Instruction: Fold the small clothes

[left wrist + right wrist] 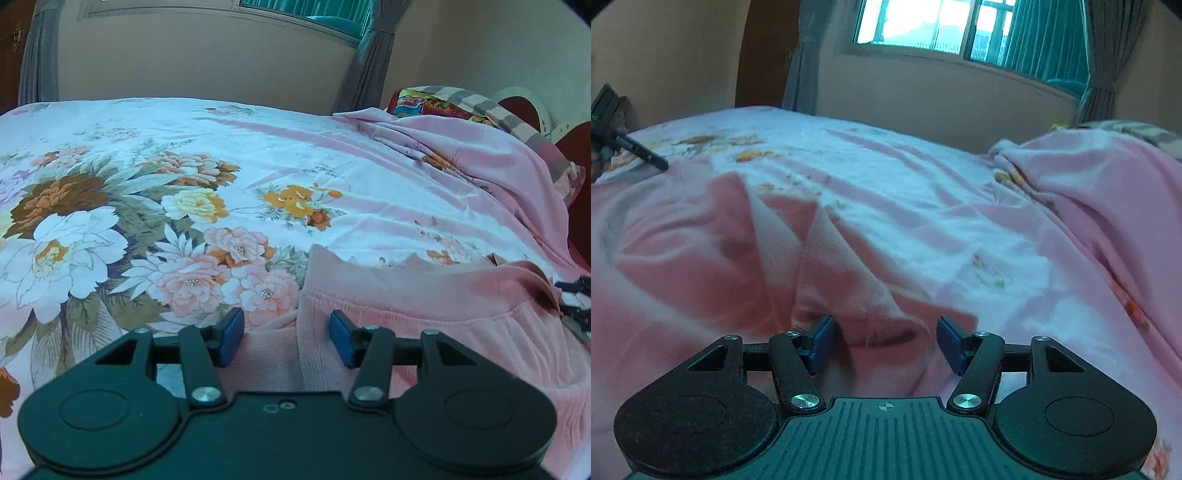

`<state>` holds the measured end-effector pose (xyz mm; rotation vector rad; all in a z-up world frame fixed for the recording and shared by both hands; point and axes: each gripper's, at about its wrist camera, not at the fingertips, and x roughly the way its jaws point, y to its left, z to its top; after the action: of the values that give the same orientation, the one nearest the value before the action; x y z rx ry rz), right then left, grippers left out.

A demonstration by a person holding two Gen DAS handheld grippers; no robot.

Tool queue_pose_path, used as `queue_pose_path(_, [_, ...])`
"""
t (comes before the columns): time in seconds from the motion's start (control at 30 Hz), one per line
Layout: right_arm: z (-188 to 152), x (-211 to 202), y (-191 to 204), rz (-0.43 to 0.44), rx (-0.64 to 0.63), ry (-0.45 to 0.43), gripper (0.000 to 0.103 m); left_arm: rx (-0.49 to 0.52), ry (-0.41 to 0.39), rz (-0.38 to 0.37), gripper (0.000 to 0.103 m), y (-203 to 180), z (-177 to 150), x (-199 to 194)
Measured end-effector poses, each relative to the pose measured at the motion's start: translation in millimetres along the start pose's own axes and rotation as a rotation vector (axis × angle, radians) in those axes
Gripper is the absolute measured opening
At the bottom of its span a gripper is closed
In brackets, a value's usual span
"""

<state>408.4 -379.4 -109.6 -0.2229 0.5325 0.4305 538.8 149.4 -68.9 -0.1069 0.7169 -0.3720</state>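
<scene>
A pink knit garment [424, 295] lies on the floral bedsheet [258, 155]. My left gripper [287, 338] is open, low over the garment's left edge, with the ribbed hem between its blue pads [232, 332]. In the right wrist view the same pink garment [720, 258] lies rumpled at the left and centre. My right gripper [886, 341] is open over a fold of it, holding nothing. The left gripper shows as a dark shape at the far left of the right wrist view [613, 136]. Part of the right gripper shows at the right edge of the left wrist view [578, 299].
A bunched pink blanket [1089, 192] and a colourful pillow [436, 103] lie at the right side of the bed. A wall with a window [923, 26] and grey curtains [1100, 55] stands behind the bed. A dark red headboard [580, 155] is at the far right.
</scene>
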Motion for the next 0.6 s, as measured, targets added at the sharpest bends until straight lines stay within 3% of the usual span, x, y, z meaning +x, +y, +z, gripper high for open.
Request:
queue_pose_path(0.07, [5.4, 0.8, -2.6, 0.04, 0.021, 0.001, 0.061, 0.0, -0.002, 0.005, 0.05, 0.6, -3.0, 1.0])
queue_pose_path(0.17, [2.5, -6.9, -8.1, 0.016, 0.006, 0.002, 0.061, 0.003, -0.01, 0.003, 0.05, 2.3, -7.3, -0.5])
queue_pose_path(0.3, [-9.9, -18.0, -10.1, 0.054, -0.012, 0.06, 0.061, -0.015, -0.021, -0.012, 0.05, 6.7, -11.3, -2.0])
queue_pose_path(0.4, [-6.7, -13.2, -3.0, 0.026, -0.014, 0.026, 0.061, -0.019, -0.028, 0.004, 0.05, 4.1, -12.6, -1.2])
queue_pose_path(0.47, [4.0, -5.5, -12.2, 0.014, 0.112, -0.041, 0.061, -0.031, -0.028, 0.012, 0.05, 2.3, -11.0, -1.2])
queue_pose_path(0.53, [12.8, 5.4, -36.5, -0.065, 0.314, -0.046, 0.061, -0.061, -0.033, 0.005, 0.05, 3.6, -7.4, -3.1])
queue_pose_path(0.6, [11.5, 1.8, -59.6, -0.009, 0.497, -0.103, 0.061, -0.074, -0.038, -0.01, 0.05, 5.0, -3.1, -5.1])
